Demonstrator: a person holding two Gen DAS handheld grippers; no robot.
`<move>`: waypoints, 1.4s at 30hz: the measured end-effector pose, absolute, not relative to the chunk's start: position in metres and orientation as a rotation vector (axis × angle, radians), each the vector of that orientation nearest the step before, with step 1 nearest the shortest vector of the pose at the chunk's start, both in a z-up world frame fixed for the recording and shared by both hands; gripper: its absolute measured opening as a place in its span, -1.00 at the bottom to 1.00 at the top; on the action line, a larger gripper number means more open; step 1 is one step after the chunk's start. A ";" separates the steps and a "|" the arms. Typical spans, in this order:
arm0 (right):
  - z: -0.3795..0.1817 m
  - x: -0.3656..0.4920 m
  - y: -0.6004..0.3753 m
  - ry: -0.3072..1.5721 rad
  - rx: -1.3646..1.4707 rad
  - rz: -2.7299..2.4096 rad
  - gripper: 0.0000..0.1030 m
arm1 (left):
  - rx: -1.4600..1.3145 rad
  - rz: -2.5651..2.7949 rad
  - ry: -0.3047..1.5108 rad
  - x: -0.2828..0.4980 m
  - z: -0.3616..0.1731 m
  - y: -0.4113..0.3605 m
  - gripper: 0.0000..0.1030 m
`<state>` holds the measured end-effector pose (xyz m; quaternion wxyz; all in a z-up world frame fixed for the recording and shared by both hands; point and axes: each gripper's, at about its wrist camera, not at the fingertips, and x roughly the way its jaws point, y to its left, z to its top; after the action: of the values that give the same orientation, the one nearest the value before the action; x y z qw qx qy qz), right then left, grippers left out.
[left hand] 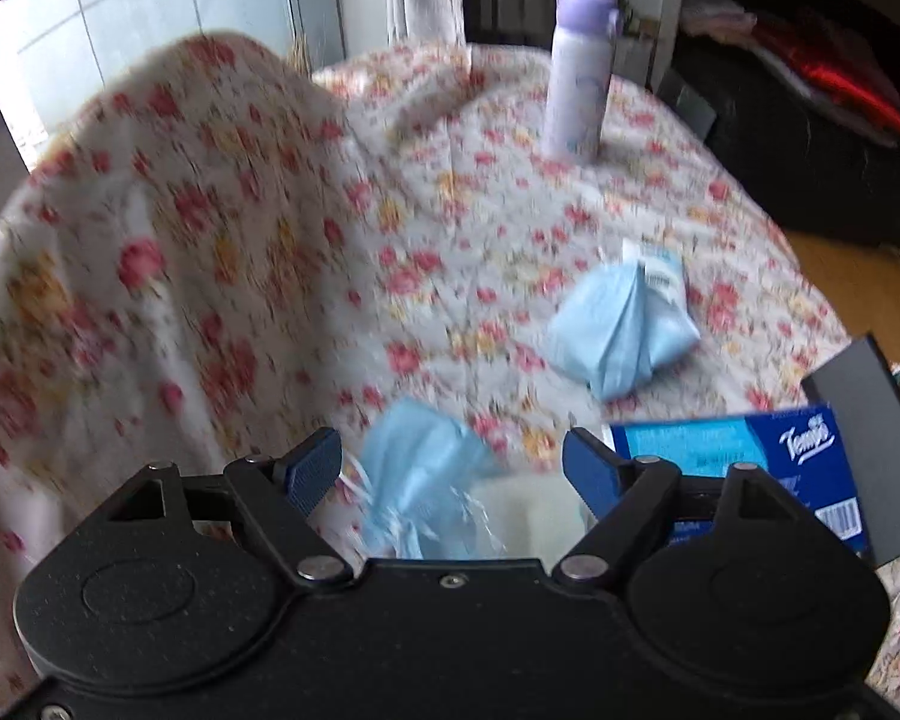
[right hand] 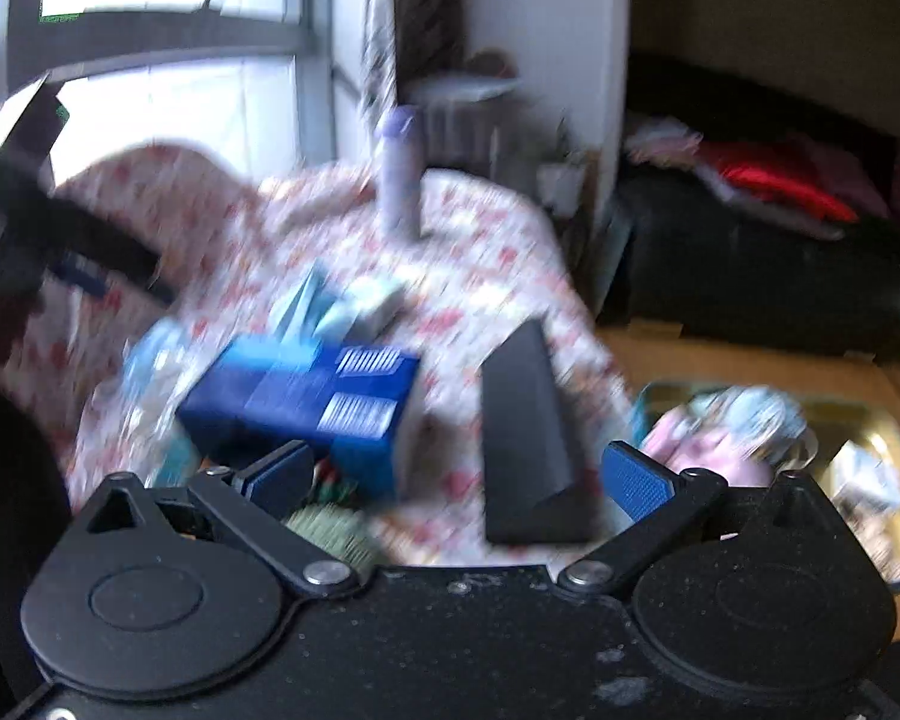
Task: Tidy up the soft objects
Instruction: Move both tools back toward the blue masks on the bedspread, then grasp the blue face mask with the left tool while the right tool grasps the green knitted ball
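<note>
— Where are the soft things right now?

— One pale blue tissue pack [left hand: 417, 474] lies crumpled on the floral cloth [left hand: 450, 228] just in front of my left gripper [left hand: 450, 468], in line with the gap between its blue pads, which do not press on it. A second pale blue pack [left hand: 624, 324] lies farther out toward the right edge of the cloth-covered table, apart from the first.

— So your left gripper holds nothing?

— Nothing. Its jaws stand apart. My right gripper [right hand: 459, 480] is spread wide as well, with nothing between its pads.

— What else is around them?

— A dark blue Tempo tissue box [left hand: 744, 456] sits at the near right edge, just beside my left gripper's right pad. A black wedge-shaped piece [right hand: 528, 438] stands just beside the box. A lilac bottle [left hand: 576, 78] stands upright near the far edge. The cloth rises in a hump [left hand: 168, 228] on the left side. Off the table's right edge, a gold-coloured tray [right hand: 870, 420] holds a pink and pale bundle [right hand: 726, 432], too blurred to tell further.
</note>
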<state>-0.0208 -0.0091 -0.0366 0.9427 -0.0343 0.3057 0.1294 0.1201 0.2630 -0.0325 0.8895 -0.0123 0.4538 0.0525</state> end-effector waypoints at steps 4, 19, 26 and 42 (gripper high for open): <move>-0.054 -0.019 0.008 0.715 -0.076 0.278 0.99 | -0.051 0.071 0.940 0.122 -0.034 0.261 0.51; -0.088 -0.008 0.038 0.838 -0.090 0.314 0.96 | -0.069 0.021 0.936 0.124 -0.044 0.255 0.51; -0.095 -0.009 0.050 0.846 -0.128 0.331 0.82 | -0.156 0.032 0.976 0.130 -0.049 0.265 0.50; -0.096 -0.012 0.022 0.888 -0.026 0.328 0.20 | -0.255 0.069 1.034 0.139 -0.060 0.270 0.50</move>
<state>-0.0124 0.0225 -0.0962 0.8898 -0.0125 0.4278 0.1582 0.1394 0.2701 -0.0604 0.8610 -0.1217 0.4927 0.0329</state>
